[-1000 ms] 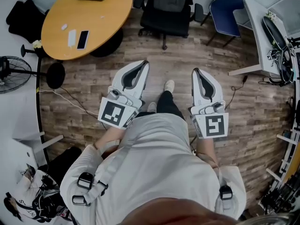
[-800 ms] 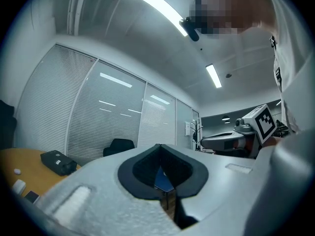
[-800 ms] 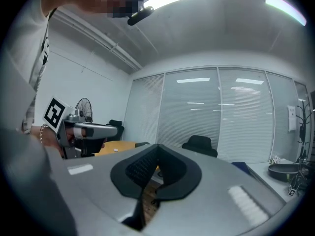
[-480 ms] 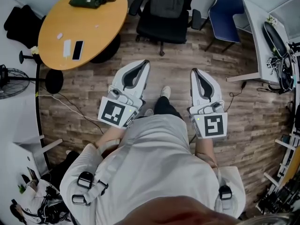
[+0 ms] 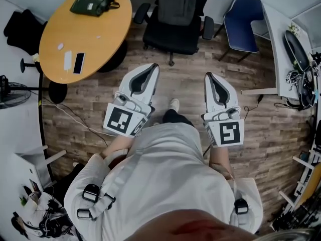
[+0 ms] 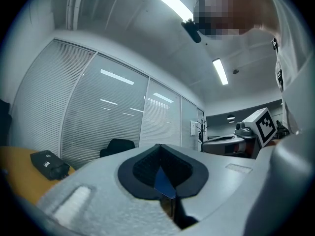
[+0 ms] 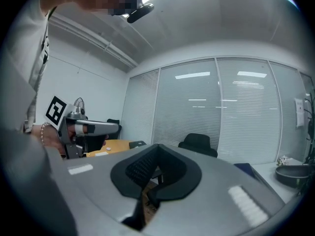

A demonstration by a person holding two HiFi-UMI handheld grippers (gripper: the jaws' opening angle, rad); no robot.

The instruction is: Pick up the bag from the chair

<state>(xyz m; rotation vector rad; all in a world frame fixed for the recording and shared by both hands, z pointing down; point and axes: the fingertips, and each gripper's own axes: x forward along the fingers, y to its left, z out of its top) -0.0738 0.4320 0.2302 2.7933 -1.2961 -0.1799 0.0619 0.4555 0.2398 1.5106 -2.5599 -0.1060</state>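
Note:
A dark grey bag (image 5: pixel 175 3) leans upright on the seat of a black office chair (image 5: pixel 170 34) at the top middle of the head view. Both grippers are held side by side at waist height, pointing toward that chair and well short of it. My left gripper (image 5: pixel 151 67) is shut with nothing in it. My right gripper (image 5: pixel 208 76) is shut and empty too. The left gripper view shows its pads (image 6: pixel 147 168) closed together. In the right gripper view the black chair (image 7: pixel 198 143) stands ahead against the blinds.
A round orange table (image 5: pixel 95 39) at the upper left carries a green pouch (image 5: pixel 92 1) and a phone (image 5: pixel 78 63). A blue chair (image 5: pixel 243 17) and a white desk (image 5: pixel 281 44) stand on the right. A fan base (image 5: pixel 55 79) and cables lie at the left on the wood floor (image 5: pixel 180 79).
The person has stepped a little toward the black chair, so more of the bag shows. The table has slid left in view. Both grippers keep the same pose and stay shut.

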